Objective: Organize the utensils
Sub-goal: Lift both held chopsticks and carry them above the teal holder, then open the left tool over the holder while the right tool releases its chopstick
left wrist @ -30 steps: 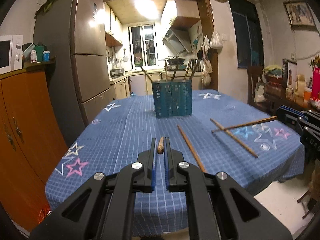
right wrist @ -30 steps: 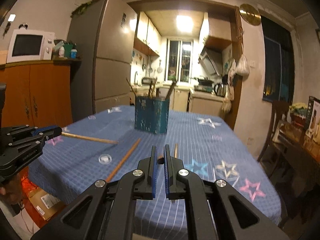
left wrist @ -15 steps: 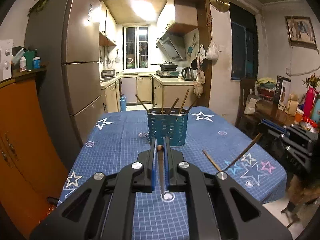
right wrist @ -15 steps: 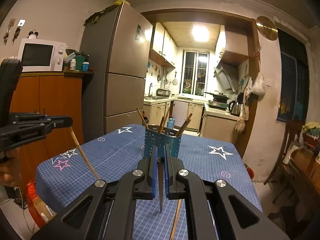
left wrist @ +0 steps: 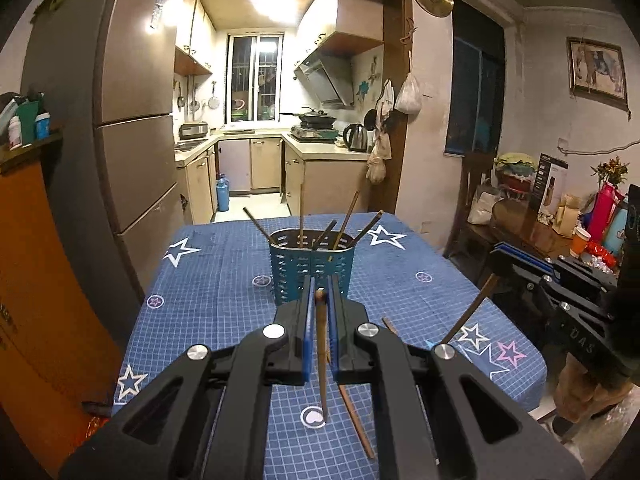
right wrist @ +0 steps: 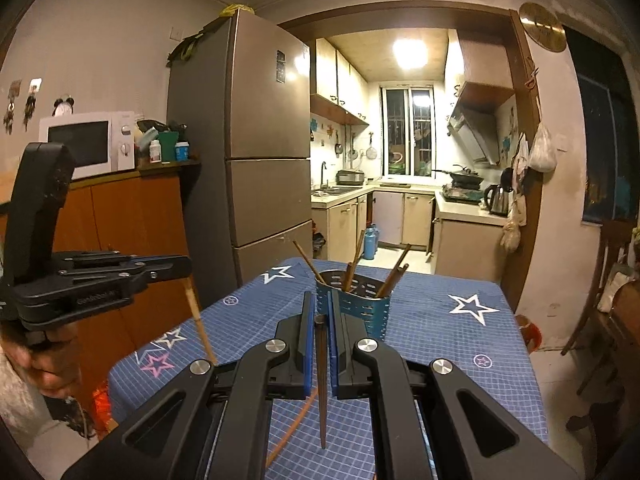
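A blue perforated utensil holder (left wrist: 312, 268) (right wrist: 356, 308) stands on the star-patterned blue tablecloth (left wrist: 208, 280) (right wrist: 440, 340) with several chopsticks sticking up out of it. My left gripper (left wrist: 319, 282) is shut on a light wooden chopstick (left wrist: 322, 360) that hangs down, just short of the holder. My right gripper (right wrist: 319, 298) is shut on a dark chopstick (right wrist: 321, 380), also hanging down. Each gripper shows in the other's view, the right gripper (left wrist: 498, 256) with its chopstick (left wrist: 468, 312) and the left gripper (right wrist: 180, 266) with its chopstick (right wrist: 198, 320). One loose chopstick (left wrist: 356, 420) (right wrist: 292, 428) lies on the cloth below.
A tall fridge (left wrist: 136, 160) and an orange cabinet (left wrist: 32, 280) flank the table's left side, with a microwave (right wrist: 84, 144) on the cabinet. A cluttered side table (left wrist: 560, 224) and a chair (right wrist: 612, 280) stand to the right. A person's hand (right wrist: 48, 360) holds the left gripper.
Both grippers have risen and come closer to the holder. Their chopsticks left the table and swung from nearly level to hanging down.
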A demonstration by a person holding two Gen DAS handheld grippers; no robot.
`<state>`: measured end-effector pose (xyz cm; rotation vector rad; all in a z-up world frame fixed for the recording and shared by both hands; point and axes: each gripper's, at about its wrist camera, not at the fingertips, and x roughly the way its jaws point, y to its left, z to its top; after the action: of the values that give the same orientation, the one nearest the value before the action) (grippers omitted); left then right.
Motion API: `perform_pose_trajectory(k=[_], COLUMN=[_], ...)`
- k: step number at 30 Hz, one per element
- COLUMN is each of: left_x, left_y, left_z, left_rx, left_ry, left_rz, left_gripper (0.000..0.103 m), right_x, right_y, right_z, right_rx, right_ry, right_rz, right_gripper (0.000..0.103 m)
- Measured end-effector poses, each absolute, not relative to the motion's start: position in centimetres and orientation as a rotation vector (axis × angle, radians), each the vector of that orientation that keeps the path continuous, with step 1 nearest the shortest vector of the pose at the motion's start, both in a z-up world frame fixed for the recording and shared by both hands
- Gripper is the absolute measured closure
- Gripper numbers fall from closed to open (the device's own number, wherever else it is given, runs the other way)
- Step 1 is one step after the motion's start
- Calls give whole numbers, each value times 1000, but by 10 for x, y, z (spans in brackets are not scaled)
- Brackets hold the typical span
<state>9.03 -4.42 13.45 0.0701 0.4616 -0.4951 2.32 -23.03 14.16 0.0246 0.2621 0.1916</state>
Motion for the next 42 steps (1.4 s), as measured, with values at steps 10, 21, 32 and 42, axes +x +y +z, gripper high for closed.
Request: perform_pose_trajectory(k=[10,21,32,42], left_x=[113,150,220,285], left_y=[-50,-66,-98,-122], left_z=[141,177,247,230], left_rx=[64,76,50,39], left_ry=[490,434,236,208], left_rz=[-495,-473,-421,-397], left_gripper=[98,98,98,98], right_x=[40,77,163,245], right_y=[-231,-234,-252,-263], right_z=[161,189,266,255], right_rx=[54,72,63,97], right_ry=[300,327,180,171], right_rz=[209,208,46,-5], right_gripper=[96,96,96,96])
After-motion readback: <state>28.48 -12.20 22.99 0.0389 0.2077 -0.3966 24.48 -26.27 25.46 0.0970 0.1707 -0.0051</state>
